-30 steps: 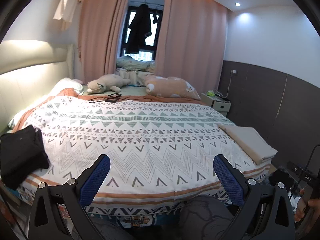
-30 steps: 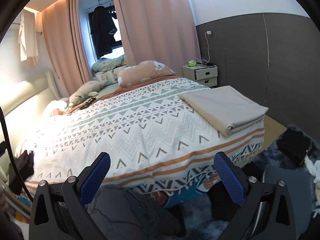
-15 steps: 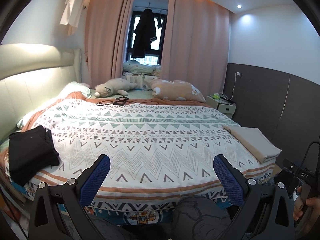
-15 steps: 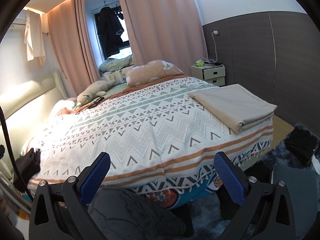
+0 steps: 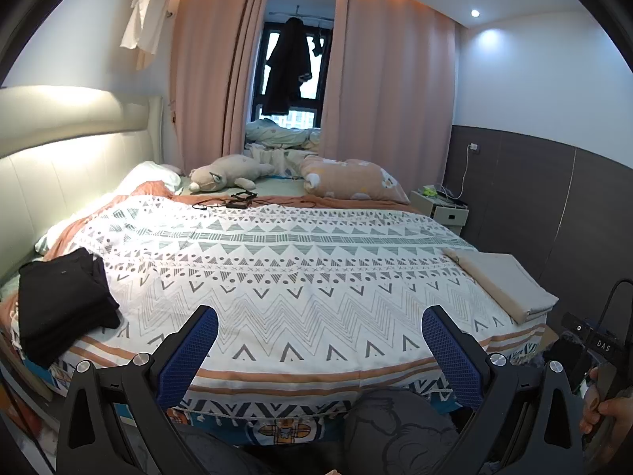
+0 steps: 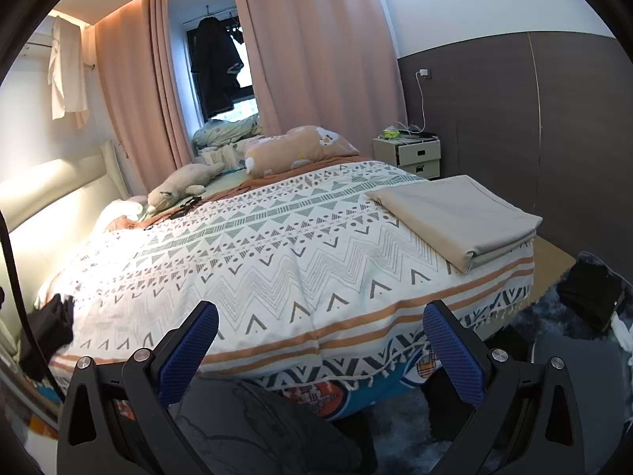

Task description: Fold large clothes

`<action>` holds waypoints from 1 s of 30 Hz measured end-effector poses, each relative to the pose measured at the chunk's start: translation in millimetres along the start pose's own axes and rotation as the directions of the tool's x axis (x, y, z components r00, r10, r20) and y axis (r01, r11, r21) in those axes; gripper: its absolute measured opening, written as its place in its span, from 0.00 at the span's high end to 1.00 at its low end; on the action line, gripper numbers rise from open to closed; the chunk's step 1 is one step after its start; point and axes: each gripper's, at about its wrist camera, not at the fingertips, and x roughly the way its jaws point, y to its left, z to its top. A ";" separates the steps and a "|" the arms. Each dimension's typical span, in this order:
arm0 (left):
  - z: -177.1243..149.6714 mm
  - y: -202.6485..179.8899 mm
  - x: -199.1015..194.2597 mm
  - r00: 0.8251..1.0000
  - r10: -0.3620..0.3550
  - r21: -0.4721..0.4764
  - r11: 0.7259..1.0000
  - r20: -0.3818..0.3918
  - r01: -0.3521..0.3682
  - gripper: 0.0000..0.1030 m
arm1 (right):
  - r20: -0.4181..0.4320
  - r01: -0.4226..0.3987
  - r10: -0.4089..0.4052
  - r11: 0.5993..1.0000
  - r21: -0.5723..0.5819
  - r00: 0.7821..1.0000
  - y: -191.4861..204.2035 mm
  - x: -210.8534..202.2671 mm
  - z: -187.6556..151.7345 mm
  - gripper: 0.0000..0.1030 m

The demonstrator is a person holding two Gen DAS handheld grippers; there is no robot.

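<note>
A folded black garment (image 5: 63, 301) lies at the bed's near left corner, seen also as a dark heap, the black garment (image 6: 51, 324), at the left edge of the right wrist view. A folded beige cloth (image 5: 502, 281) rests on the bed's right edge, the beige cloth (image 6: 459, 217) large in the right wrist view. My left gripper (image 5: 318, 352) hangs open over the foot of the patterned bedspread (image 5: 296, 277), nothing between its blue pads (image 5: 186, 356). My right gripper (image 6: 320, 352) is open too, empty, above the bedspread's (image 6: 277, 253) hem.
Plush toy (image 5: 225, 172), pillow (image 5: 352, 178) and black cables (image 5: 237, 202) lie at the far side. A nightstand (image 6: 411, 154) stands by the dark wall. Dark items (image 6: 593, 297) sit on the floor rug at right. A hand (image 5: 605, 415) holds the other gripper's handle. Grey-clad knees (image 6: 253, 427) are below.
Both cameras have tilted and drawn back a little, so more of the bed's foot and the black garment shows. Both grippers stay open and empty.
</note>
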 end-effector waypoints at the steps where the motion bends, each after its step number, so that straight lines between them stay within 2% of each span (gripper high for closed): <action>1: -0.2 -0.1 0.1 1.000 -0.001 0.001 1.000 -0.001 0.001 0.00 | -0.002 0.003 -0.003 1.000 0.001 1.000 0.0 0.6 0.0 0.00; 17: -0.4 0.8 -1.4 1.000 0.001 0.012 1.000 -0.008 -0.001 0.00 | 0.008 0.007 -0.007 1.000 -0.021 1.000 6.2 -0.3 -0.8 0.00; 30: -1.6 2.3 -3.6 1.000 0.002 0.004 1.000 -0.012 -0.002 0.00 | 0.011 -0.023 0.023 0.999 -0.036 1.000 11.9 -3.4 -0.7 0.00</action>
